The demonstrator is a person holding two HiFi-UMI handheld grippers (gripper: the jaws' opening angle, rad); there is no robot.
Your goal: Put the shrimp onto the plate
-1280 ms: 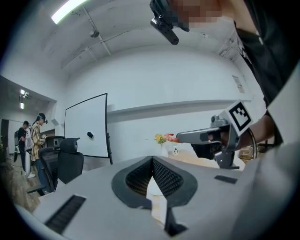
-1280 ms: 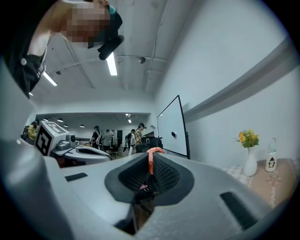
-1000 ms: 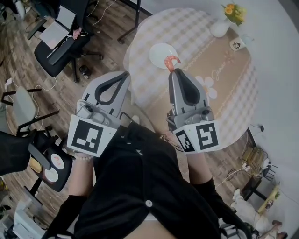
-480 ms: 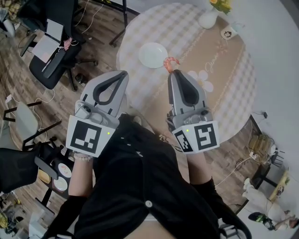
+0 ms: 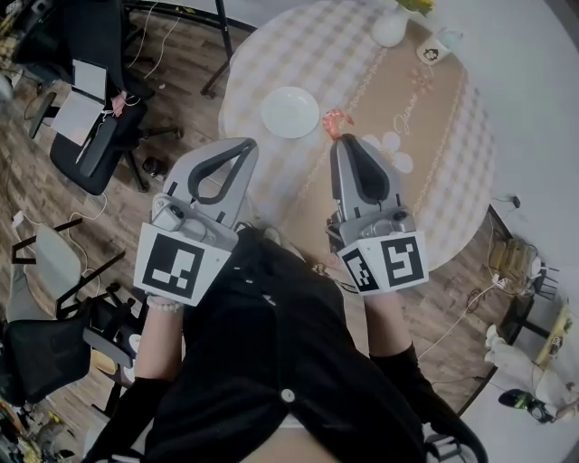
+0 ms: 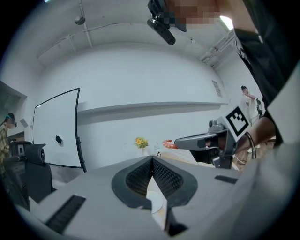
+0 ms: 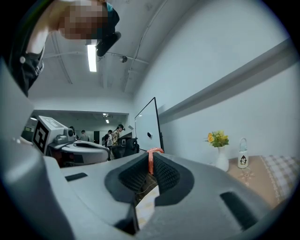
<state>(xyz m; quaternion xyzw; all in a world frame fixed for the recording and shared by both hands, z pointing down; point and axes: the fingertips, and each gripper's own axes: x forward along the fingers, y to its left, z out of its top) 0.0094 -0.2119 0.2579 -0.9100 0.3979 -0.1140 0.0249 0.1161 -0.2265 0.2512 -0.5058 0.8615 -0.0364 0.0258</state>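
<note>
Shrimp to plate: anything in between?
Nothing; head view shows only bare tablecloth between the shrimp, clamped in the right hand-held gripper, and the plate.

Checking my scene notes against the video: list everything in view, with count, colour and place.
Round table: one, checked cloth with beige runner, ahead.
Plate: one, white, empty, on the table left of the runner.
Shrimp: one, orange-pink, held by the right gripper, right of the plate.
Vase of flowers: one, white, yellow blooms, table's far edge.
Penguin-printed container: one, white, beside the vase.
Office chairs: at least two, black, on the floor at left.
Whiteboard: one, white, in the background.
Left gripper: one, grey, jaws together, empty.
Right gripper: one, grey, shut on the shrimp.
</note>
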